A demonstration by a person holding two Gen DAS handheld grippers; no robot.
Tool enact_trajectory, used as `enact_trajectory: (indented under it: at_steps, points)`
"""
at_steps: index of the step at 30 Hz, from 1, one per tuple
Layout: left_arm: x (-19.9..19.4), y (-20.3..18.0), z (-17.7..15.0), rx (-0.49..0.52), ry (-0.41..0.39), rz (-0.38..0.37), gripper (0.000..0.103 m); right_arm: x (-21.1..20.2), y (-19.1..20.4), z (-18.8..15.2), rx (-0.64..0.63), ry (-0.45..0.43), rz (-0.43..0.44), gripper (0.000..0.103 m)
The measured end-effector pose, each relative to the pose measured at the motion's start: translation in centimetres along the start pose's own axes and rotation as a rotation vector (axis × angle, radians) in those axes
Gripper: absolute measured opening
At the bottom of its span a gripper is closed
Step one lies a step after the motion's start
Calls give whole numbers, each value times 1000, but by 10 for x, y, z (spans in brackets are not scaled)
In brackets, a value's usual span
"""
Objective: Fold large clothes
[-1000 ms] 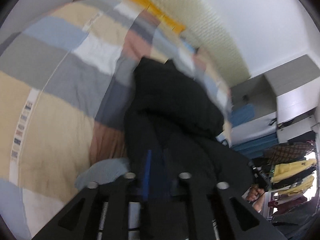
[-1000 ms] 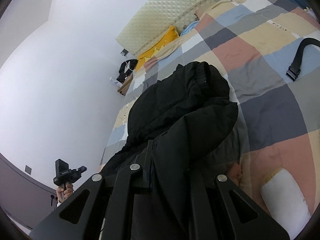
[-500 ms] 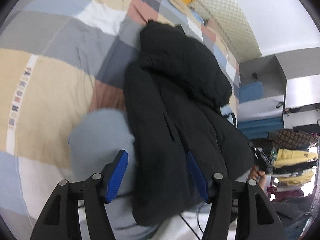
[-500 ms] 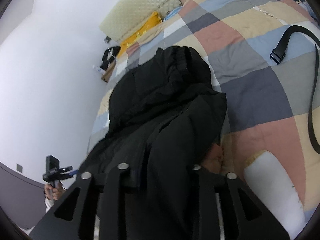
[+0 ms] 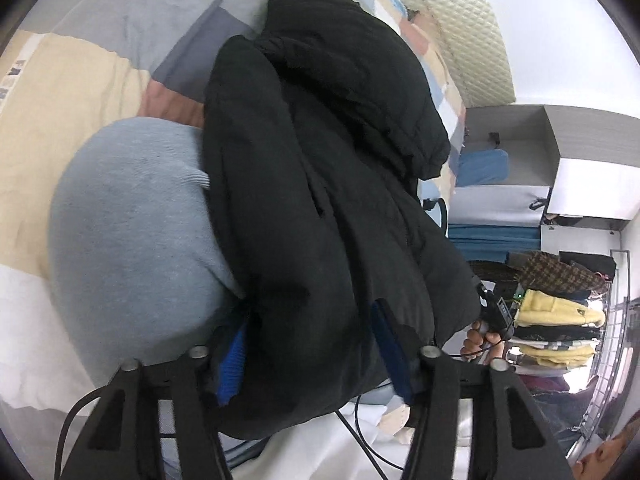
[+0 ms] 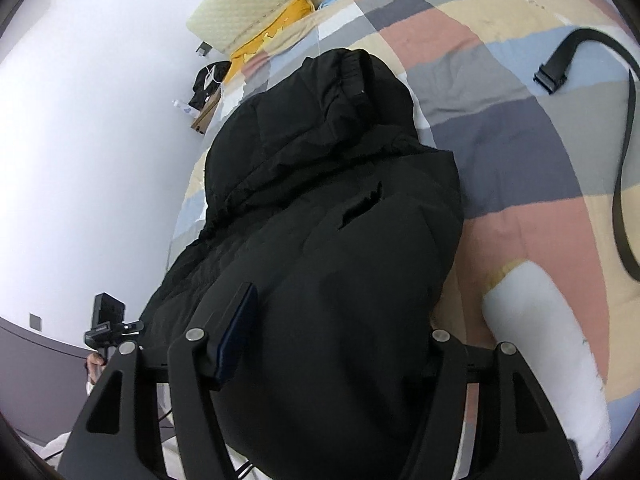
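A black puffer jacket (image 5: 320,152) lies folded lengthwise on the patchwork bedspread (image 5: 80,80), its near hem at the bed's front edge. It also fills the right wrist view (image 6: 320,220). My left gripper (image 5: 312,352) is open, its blue pads on either side of the hem. My right gripper (image 6: 332,340) is open too, with the hem bulging between its fingers. The other hand's gripper shows at the edge of each view (image 5: 496,312) (image 6: 108,328).
A light blue-grey garment (image 5: 132,232) lies left of the jacket. A white rolled item (image 6: 536,320) and a black buckled strap (image 6: 560,64) lie on the right of the bed. There are a headboard (image 6: 260,4) with a yellow pillow (image 6: 272,36), a nightstand (image 6: 204,112), and a clothes rack (image 5: 560,312).
Both grippers, shut on the jacket a second ago, have opened and let it go. The jacket has settled onto the bed, and both cameras have tipped downward toward it.
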State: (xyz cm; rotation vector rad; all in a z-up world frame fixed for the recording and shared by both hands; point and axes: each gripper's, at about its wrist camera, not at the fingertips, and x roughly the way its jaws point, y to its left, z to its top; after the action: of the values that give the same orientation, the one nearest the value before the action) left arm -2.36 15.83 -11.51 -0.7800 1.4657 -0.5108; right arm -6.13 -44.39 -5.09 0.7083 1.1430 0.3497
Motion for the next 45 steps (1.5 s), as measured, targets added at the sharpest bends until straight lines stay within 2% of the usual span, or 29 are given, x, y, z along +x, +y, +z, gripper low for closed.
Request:
enact_trajectory:
  at_steps: [1,2,3,5,6,7,9,11,13,17,21,31,36,38,42,45]
  points:
    - [0,0,0,-2,-3,0,46,0,-1,-1,5,4,4,64]
    - [1,-1,0,-4,-6,-5,39,-1,-3,-4,10,9,9,64]
    - [2,-1,0,0,-7,-7,25,-2,-3,-5,13,10,10,64]
    - [0,-5,1,10,-24,-2,14,-3,-4,-7,14,10,22,64]
    - [1,-7,2,4,-34,-12,11,-3,-3,-7,12,11,27,59]
    - [-3,-10,3,7,-49,-18,9,-5,-1,-7,5,4,30,52]
    - [-11,-18,2,53,-93,-20,6,-11,3,-6,-14,-25,25,17]
    - [-21,-29,-1,125,-151,-22,5,-23,14,-7,-73,-85,-2,11]
    - [-31,-30,-4,130,-172,-57,5,-37,23,-7,-85,-150,24,9]
    - [-66,-27,5,102,-272,-121,4,-47,27,-4,-75,-195,55,9]
    - [-83,-42,32,113,-329,-128,4,-46,27,25,-19,-232,86,9]
    - [-101,-109,144,162,-440,-39,5,-26,56,140,22,-299,92,11]
    - [-87,-134,207,151,-476,58,5,4,43,200,137,-298,78,12]
    - [-77,-141,231,149,-491,118,5,17,38,218,162,-294,63,12]
    - [-60,-143,267,125,-500,194,5,50,23,251,258,-284,38,12]
    - [-43,-139,296,108,-509,256,6,74,15,274,280,-265,10,13]
